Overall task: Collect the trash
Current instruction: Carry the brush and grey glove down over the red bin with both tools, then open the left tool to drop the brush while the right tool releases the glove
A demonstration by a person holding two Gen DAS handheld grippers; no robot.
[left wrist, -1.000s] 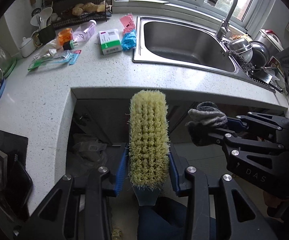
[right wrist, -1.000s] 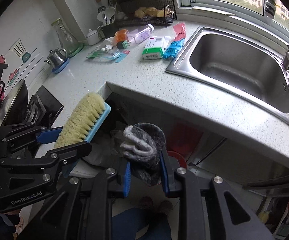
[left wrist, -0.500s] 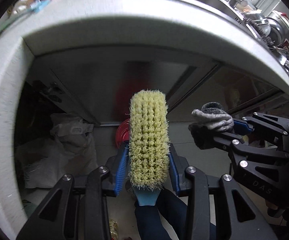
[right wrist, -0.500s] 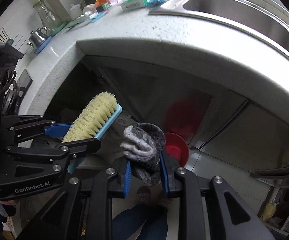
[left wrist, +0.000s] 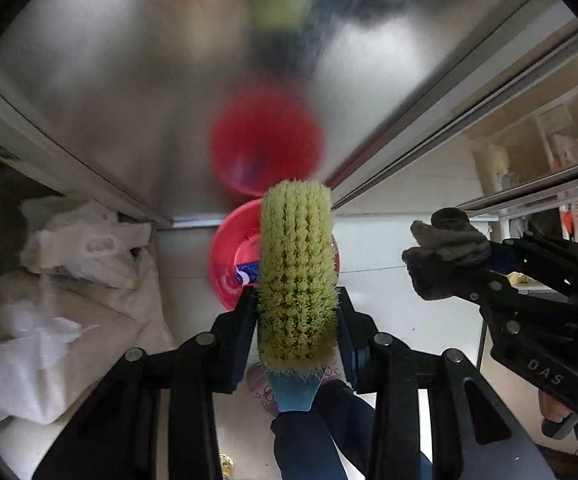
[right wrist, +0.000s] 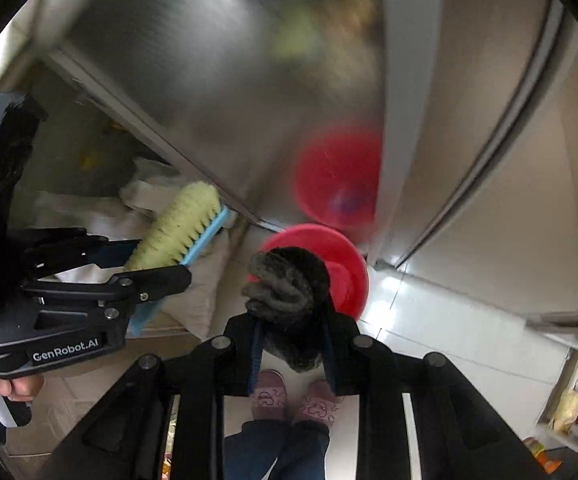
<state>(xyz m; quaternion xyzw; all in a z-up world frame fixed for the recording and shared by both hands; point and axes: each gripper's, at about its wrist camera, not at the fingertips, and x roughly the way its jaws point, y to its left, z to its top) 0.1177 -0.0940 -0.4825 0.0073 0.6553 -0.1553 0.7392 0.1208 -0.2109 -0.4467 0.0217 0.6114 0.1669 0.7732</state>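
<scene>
so right now my left gripper [left wrist: 297,320] is clamped on a scrub brush [left wrist: 297,272], bristles facing the camera, blue handle end poking out below the jaws. my right gripper [right wrist: 291,340] is pinched narrow on a balled-up grey sock [right wrist: 287,288]. both are pointed steeply down at the red basin [right wrist: 345,264] sitting on the white tile floor, right against the steel cabinet front [left wrist: 169,80], which mirrors it as a blurry red blob.

best guess, the basin is the drop spot. the sock hangs roughly over its near edge in the right view, and the brush covers the basin's middle in the left view. i'd get each one properly above the bowl before letting go, low enough that the brush doesn't bounce out. watch the white plastic bags [left wrist: 85,240] on the left and my own slippers [right wrist: 269,394] below.
</scene>
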